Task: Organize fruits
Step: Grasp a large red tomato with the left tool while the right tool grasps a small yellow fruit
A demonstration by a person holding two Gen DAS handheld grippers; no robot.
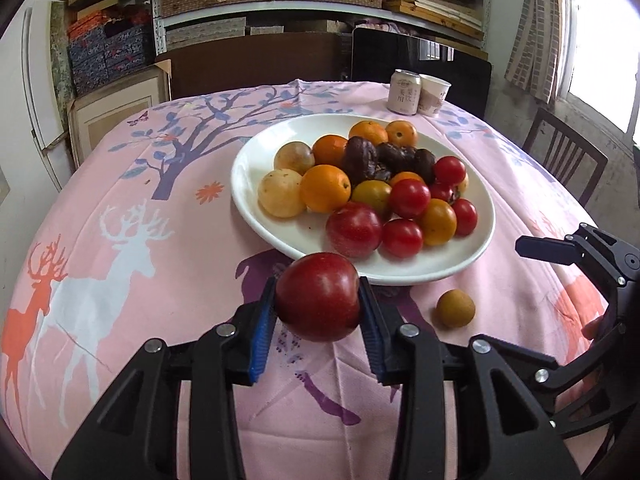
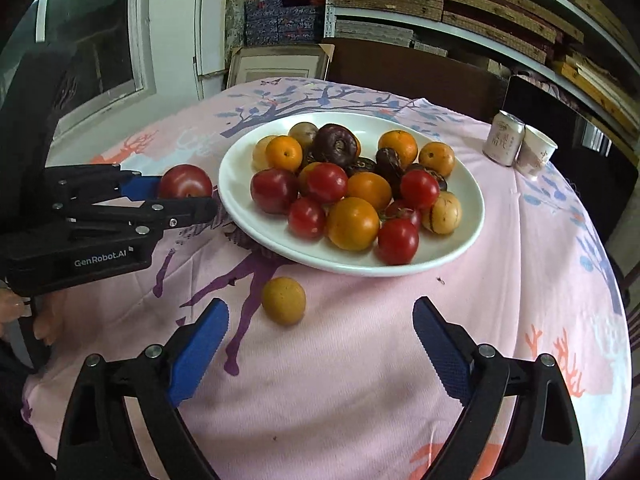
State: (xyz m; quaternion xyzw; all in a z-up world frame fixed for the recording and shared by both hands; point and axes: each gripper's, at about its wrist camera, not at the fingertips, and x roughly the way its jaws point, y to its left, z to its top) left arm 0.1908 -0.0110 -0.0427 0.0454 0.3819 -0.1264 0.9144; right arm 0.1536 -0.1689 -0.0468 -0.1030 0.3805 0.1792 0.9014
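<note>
One red plum (image 1: 318, 296) sits clamped in your left tool (image 1: 318, 300) beside the plate (image 1: 256, 160); your right tool (image 2: 320, 320) gapes wide, empty, near a loose yellow fruit (image 2: 284, 300).

bare cloth around the brown fruit (image 2: 283, 300); plate (image 2: 460, 184) just beyond.
</note>
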